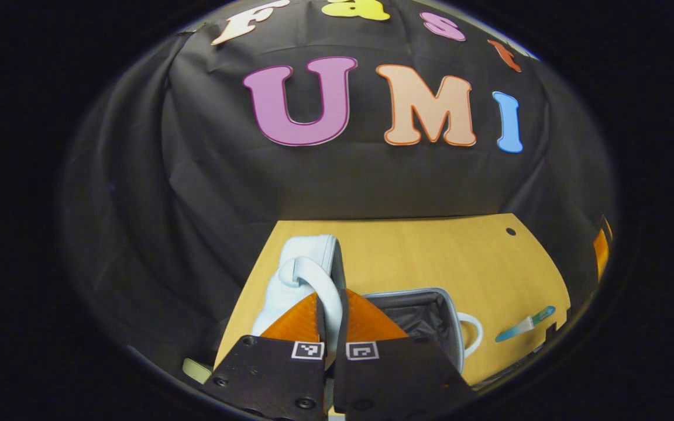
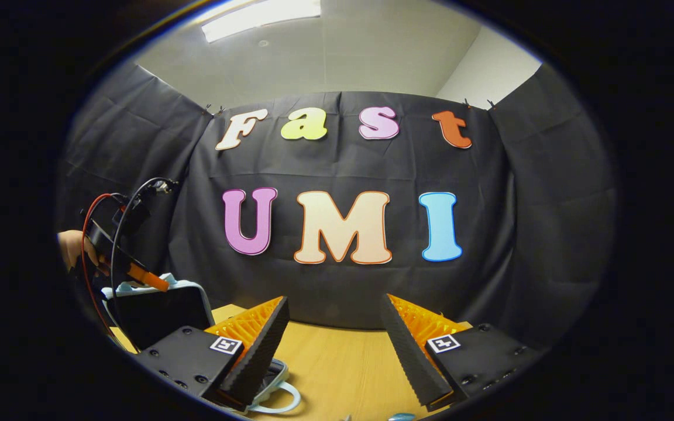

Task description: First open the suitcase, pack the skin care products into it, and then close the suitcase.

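Left gripper (image 1: 332,327): ridged fingers closed on the smooth, pale, looped handle (image 1: 324,286) of the suitcase lid (image 1: 305,257), raised over the dark-lined suitcase (image 1: 425,318) on the wood-grain worktop (image 1: 460,263). Slim tube (image 1: 525,324) nearby. Right gripper (image 2: 337,345): fingers wide apart, holding nothing.

Both views are dim overall, with strong fisheye bending that curves straight lines near the edges. In the right gripper view a ceiling light panel (image 2: 261,19) far above the right claw (image 2: 334,345) glares white and loses detail. The tabletop (image 1: 430,257) beyond the left claw (image 1: 332,327) is evenly lit and warm, with only soft shadows. The nearest parts of both claws look slightly soft; the centre stays sharp, and the rim falls off darker.
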Demonstrator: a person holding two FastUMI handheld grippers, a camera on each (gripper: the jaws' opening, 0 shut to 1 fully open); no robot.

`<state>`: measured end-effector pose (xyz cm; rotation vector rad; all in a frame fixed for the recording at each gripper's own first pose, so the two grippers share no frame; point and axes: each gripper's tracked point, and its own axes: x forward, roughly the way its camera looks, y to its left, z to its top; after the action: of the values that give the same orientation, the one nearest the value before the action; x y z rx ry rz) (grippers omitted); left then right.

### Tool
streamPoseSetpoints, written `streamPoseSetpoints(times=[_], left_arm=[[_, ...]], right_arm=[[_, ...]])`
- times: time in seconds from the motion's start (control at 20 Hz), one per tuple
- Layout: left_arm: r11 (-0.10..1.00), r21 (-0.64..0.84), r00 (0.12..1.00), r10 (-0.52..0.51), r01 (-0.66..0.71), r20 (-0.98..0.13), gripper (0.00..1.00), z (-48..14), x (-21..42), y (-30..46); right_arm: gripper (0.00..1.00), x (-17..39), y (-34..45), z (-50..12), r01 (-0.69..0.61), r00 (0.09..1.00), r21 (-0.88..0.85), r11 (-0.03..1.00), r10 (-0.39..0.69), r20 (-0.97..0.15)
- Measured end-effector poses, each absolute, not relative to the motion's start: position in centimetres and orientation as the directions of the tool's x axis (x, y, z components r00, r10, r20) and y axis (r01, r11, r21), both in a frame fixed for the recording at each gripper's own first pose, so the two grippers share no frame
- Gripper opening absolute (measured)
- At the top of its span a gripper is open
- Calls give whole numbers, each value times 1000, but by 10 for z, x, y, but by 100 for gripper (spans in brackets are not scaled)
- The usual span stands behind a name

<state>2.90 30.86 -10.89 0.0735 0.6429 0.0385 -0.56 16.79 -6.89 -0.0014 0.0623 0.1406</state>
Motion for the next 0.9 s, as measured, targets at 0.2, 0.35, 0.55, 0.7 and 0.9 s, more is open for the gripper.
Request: streamPoseSetpoints(times=[0.2, 0.35, 0.55, 0.7, 0.9], left_arm=[[994, 93, 798, 100, -56, -594, 0, -115, 32, 358], [989, 99, 782, 145, -107, -606, 0, -127, 34, 394], [979, 109, 768, 205, -175, -607, 0, -142, 32, 438], [966, 137, 731, 257, -220, -632, 0, -166, 29, 470], [953, 145, 685, 293, -267, -667, 0, -193, 24, 504]], right_arm=[[99, -4, 199, -80, -151, 985, -11, 989, 149, -89], [99, -1, 214, -78, -152, 985, -26, 988, 149, -82], [100, 5, 228, -80, -153, 985, -26, 988, 151, -88], [100, 7, 237, -80, -161, 984, -37, 986, 157, -88], [99, 10, 248, -90, -179, 978, -44, 983, 173, -114]])
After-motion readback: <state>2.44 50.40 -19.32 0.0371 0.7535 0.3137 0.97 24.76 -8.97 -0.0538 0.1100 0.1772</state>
